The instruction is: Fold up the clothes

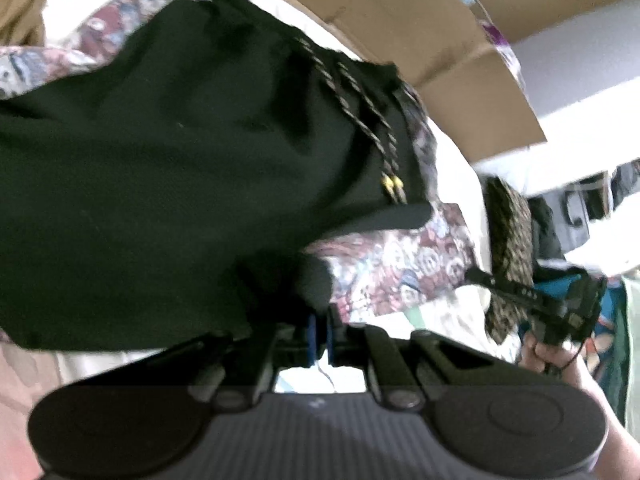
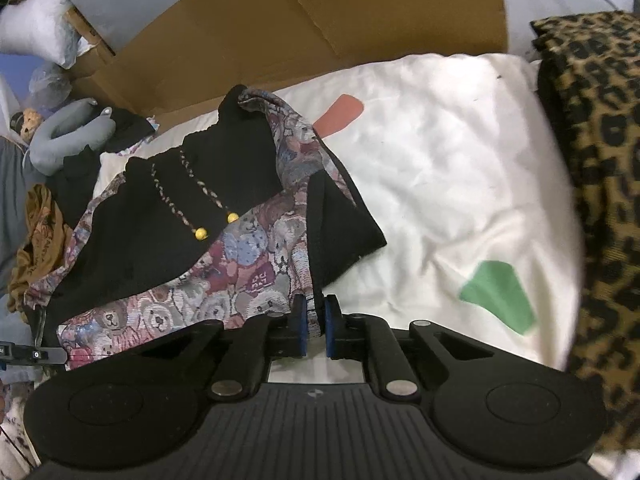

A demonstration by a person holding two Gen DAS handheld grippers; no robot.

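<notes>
No readable brand, label or writing in either view.

Garment (image 2: 192, 216): black fabric with a teddy-bear print lining, twisted drawcords ending in yellow beads (image 2: 200, 233). It lies crumpled on the white sheet (image 2: 440, 152) of the bed, with one edge lifted.

Right gripper (image 2: 316, 320): blue-padded fingers (image 2: 301, 320) nearly together, pinching a thin edge of the garment where the black panel meets the bear print. Left gripper (image 1: 320, 332): fingers close together with black cloth bunched at the tips; view is blurred, but it looks clamped on the garment (image 1: 160, 160), which fills most of that frame and hangs close to the lens.

Right view only:
- green patch (image 2: 498, 296) and orange patch (image 2: 340, 114) on the sheet, right of the garment
- leopard-print fabric (image 2: 600, 200), far right of the garment
- grey neck pillow (image 2: 64, 136) and mustard cloth (image 2: 40, 236), left of the garment
- cardboard box (image 2: 280, 20) behind the garment

Left view only:
- the right gripper (image 1: 540, 300) seen from outside, held in a hand (image 1: 560, 360), right of the garment
- drawcords (image 1: 360, 100) draped down across the black fabric

The left view also catches the cardboard (image 1: 440, 40) and leopard fabric (image 1: 508, 248).
</notes>
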